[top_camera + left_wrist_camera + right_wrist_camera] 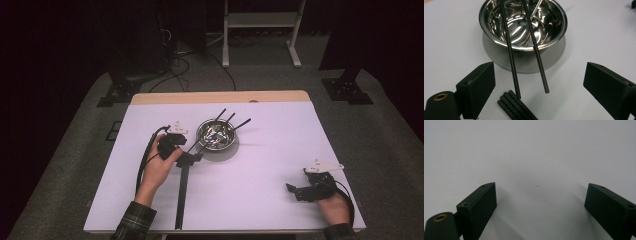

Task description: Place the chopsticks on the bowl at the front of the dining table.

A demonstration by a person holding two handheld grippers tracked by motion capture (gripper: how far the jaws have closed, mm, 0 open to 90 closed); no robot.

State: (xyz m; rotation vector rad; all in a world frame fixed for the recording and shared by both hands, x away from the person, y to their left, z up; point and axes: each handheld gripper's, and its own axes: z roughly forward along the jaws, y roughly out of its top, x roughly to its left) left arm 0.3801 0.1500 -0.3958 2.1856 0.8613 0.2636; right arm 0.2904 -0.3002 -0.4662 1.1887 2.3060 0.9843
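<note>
Beside steel bowl (522, 23) | left gripper (539, 87) agape, unladen | right gripper (540, 205) agape, unladen | no lettering legible

No readable text, labels or numbers anywhere.

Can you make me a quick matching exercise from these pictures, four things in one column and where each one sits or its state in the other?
Things:
1. shiny round steel bowl
2. thin black rods
3. left gripper
4. right gripper

Places or states:
A. jaws open over bare white table, near its front right corner
B. near the middle of the table
C. jaws open, just in front of the bowl
D. leaning in the bowl, ends sticking out over its rim

Pairs: 1-B, 2-D, 3-C, 4-A
</note>
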